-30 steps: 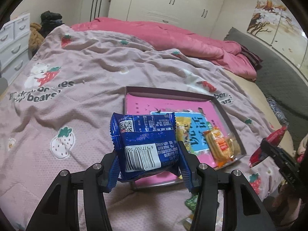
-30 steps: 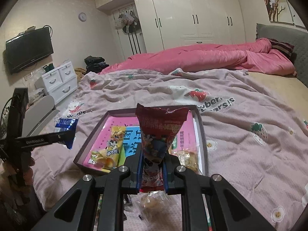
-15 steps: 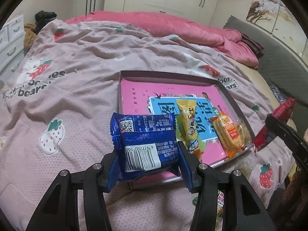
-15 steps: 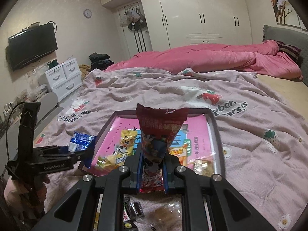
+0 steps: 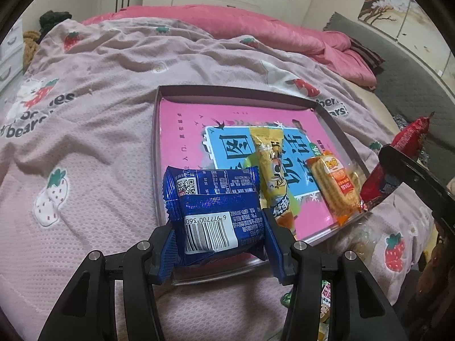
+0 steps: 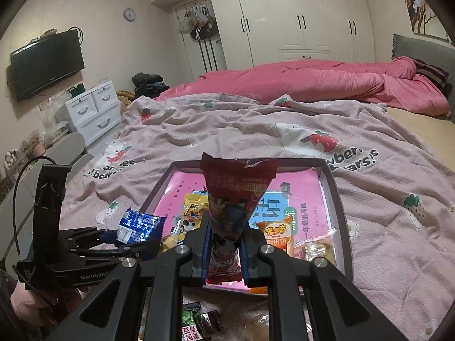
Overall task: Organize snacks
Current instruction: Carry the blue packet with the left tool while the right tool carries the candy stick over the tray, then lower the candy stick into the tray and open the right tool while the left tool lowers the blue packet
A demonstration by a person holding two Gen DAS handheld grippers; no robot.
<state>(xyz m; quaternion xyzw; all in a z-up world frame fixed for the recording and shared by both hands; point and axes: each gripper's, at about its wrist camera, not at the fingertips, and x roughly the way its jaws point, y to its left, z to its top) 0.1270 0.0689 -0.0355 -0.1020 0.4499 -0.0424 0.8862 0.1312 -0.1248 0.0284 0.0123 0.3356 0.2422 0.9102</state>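
Left gripper [image 5: 218,228] clamped on a blue foil snack packet with white barcode label [image 5: 212,211], held above the near left corner of the shallow dark-rimmed tray with pink printed floor [image 5: 227,92]. Right gripper [image 6: 224,237] clenched on a tall red crinkled snack pouch [image 6: 236,190], upright, over the tray's near edge.

In the tray: long yellow snack packet [image 5: 273,167] and orange wafer pack in clear wrap [image 5: 335,182], side by side on the right half.

Only the left wrist view shows the barcode side of the blue packet, plus the red pouch off at the tray's right corner. Only the right wrist view shows small loose dark and green wrapped candies [image 6: 199,319] on the pink strawberry-print blanket [image 6: 384,199] just in front of the tray, the wall-mounted black TV [image 6: 47,62] and white drawer unit [image 6: 91,110]. It also shows the left gripper side-on, at the tray's left.
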